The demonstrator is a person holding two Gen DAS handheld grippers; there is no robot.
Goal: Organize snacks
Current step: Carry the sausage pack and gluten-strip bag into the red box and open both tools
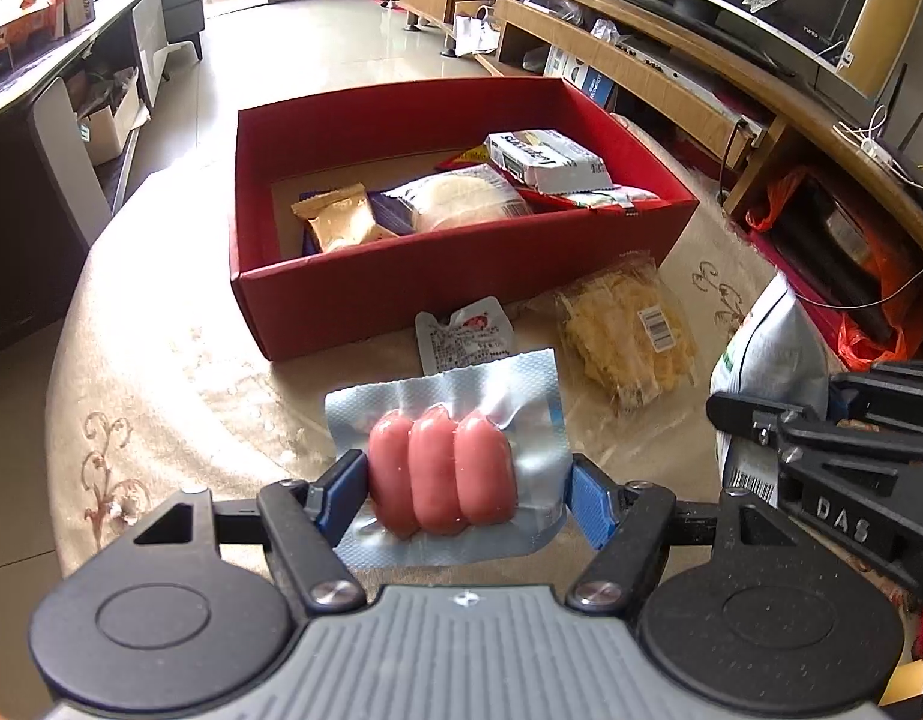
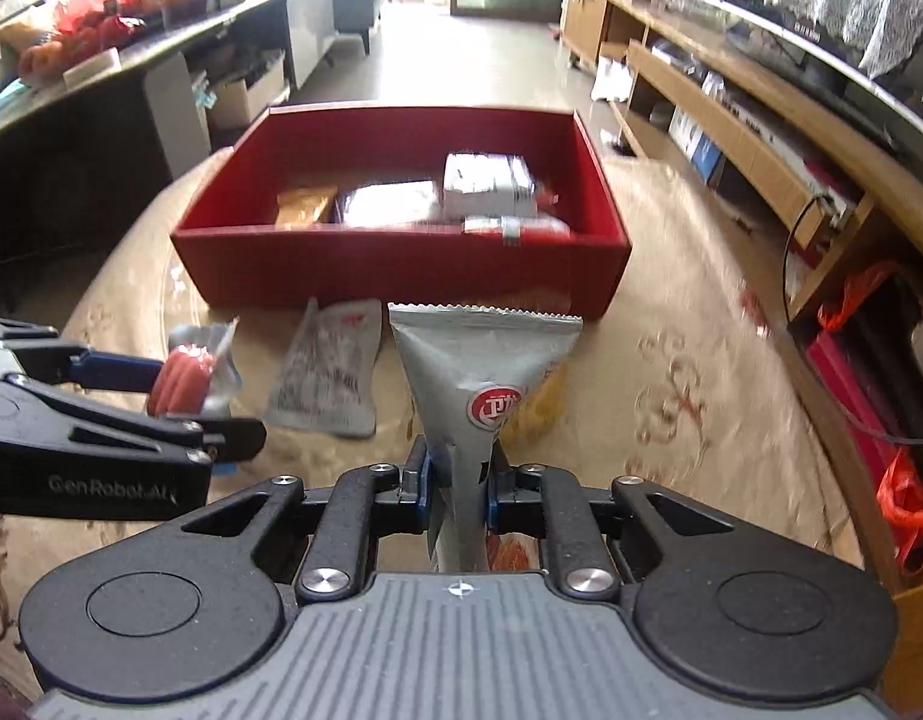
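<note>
My left gripper [image 1: 469, 495] is shut on a clear pack of three pink sausages [image 1: 442, 474], held above the table in front of the red box [image 1: 461, 276]. It shows at the left of the right wrist view [image 2: 179, 384]. My right gripper [image 2: 458, 483] is shut on a silver snack bag [image 2: 482, 372] with a red round logo, held upright before the red box [image 2: 401, 270]. That bag shows at the right edge of the left wrist view [image 1: 767, 372]. The box holds several wrapped snacks [image 1: 455, 195].
A small white sachet [image 1: 464, 333] and a clear pack of yellow strips [image 1: 626, 330] lie on the beige patterned tablecloth [image 1: 161, 360] near the box. A wooden TV stand [image 1: 731, 90] runs along the right. A dark counter [image 1: 41, 78] stands left.
</note>
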